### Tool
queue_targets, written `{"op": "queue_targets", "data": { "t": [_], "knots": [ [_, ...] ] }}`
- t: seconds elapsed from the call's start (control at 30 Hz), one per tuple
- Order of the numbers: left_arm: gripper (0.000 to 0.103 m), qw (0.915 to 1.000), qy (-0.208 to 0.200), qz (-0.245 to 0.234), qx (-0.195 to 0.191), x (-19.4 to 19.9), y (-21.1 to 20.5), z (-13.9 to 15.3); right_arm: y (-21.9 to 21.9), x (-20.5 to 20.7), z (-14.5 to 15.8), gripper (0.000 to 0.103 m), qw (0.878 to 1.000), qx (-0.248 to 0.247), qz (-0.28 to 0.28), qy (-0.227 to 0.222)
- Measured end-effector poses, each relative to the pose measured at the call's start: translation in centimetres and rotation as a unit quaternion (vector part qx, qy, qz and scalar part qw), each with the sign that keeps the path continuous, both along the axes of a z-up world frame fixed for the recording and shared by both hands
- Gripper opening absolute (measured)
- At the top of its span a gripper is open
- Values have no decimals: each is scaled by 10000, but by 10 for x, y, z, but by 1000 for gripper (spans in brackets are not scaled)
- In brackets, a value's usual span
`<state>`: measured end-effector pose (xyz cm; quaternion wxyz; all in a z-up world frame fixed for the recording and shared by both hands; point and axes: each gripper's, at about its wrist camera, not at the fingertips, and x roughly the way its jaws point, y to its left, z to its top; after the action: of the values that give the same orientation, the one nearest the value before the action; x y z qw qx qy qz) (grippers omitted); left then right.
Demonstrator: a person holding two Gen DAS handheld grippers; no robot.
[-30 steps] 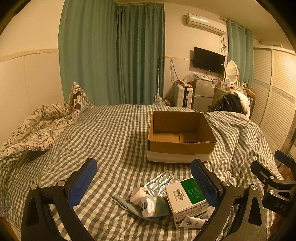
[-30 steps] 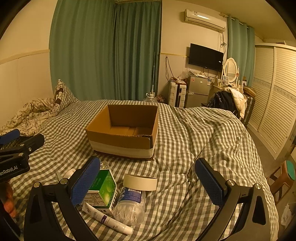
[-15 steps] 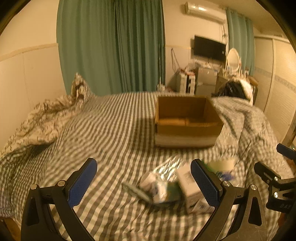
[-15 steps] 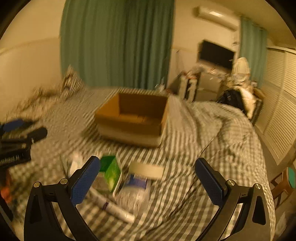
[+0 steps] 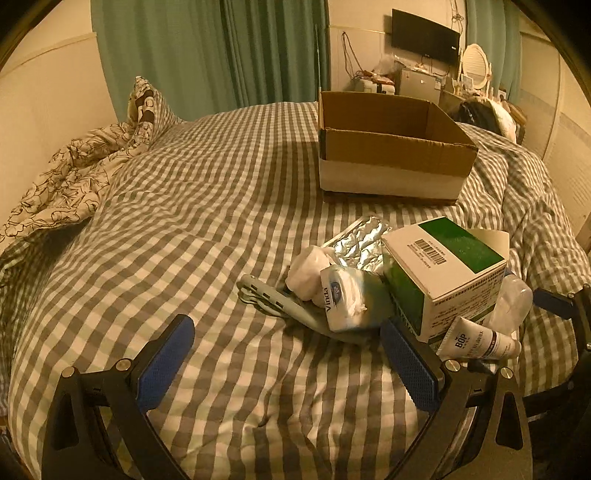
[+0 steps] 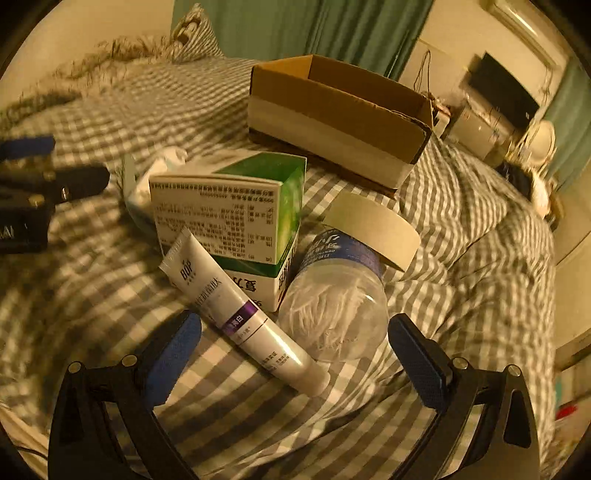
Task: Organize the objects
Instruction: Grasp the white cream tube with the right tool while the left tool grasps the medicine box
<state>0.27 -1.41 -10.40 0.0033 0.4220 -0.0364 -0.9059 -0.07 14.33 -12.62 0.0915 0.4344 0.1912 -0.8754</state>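
A pile of small items lies on the checked bed. It holds a green and white carton [image 5: 447,275] [image 6: 236,218], a white tube [image 6: 243,314] [image 5: 480,339], a clear jar of cotton swabs [image 6: 336,299], a tape roll [image 6: 373,225], a Vinda tissue pack [image 5: 343,295], a foil blister sheet [image 5: 362,238] and a grey strap [image 5: 269,301]. An open cardboard box [image 5: 388,147] [image 6: 332,110] stands behind the pile. My left gripper [image 5: 288,365] is open just short of the tissue pack. My right gripper [image 6: 291,358] is open with the tube's cap end between its fingers.
A rumpled floral duvet [image 5: 66,177] and a pillow [image 5: 147,107] lie at the far left of the bed. Green curtains [image 5: 221,48], a TV [image 5: 424,33] and furniture stand beyond. The bed's right edge drops off near the wardrobe [image 6: 576,258].
Both grippers have moved forward and down toward the pile, which now looks much larger. The right gripper has tilted and now straddles the tube. Both stay open.
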Motion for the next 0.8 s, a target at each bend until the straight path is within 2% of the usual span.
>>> {"op": "queue_targets", "data": {
  "t": [0.1, 0.2, 0.23, 0.27, 0.3, 0.33, 0.37, 0.43, 0.57, 0.8],
  "knots": [
    [103, 10000, -19, -2, 16, -2, 0, 0, -3, 3, -5, 98, 9996, 251, -22, 109],
    [103, 10000, -28, -35, -12, -1, 4, 0, -2, 5, -4, 80, 9984, 476, -123, 279],
    [103, 10000, -33, -47, -20, -2, 5, 1, 0, 7, -1, 67, 9980, 492, -163, 360],
    [103, 10000, -37, -55, -29, -2, 6, 1, 1, 7, 2, 48, 9974, 518, -220, 446],
    [103, 10000, -41, -60, -26, -1, 7, 2, 6, 8, 8, 39, 9969, 485, -289, 551],
    [103, 10000, -55, -74, -2, -1, 9, 2, 11, 8, 12, 25, 9973, 358, -301, 573],
    [103, 9999, -63, -83, 23, -1, 11, 3, 18, 7, 19, 16, 9979, 109, -308, 564],
    [103, 9998, -83, -128, 97, 0, 17, 4, 29, 7, 27, 16, 9976, -281, -343, 540],
    [103, 9990, -131, -311, 278, 1, 35, 5, 44, 4, 40, 15, 9952, -675, -420, 567],
    [103, 9953, -253, -604, 713, -8, 71, 5, 65, 4, 64, 15, 9900, -1073, -500, 760]
  ]
}}
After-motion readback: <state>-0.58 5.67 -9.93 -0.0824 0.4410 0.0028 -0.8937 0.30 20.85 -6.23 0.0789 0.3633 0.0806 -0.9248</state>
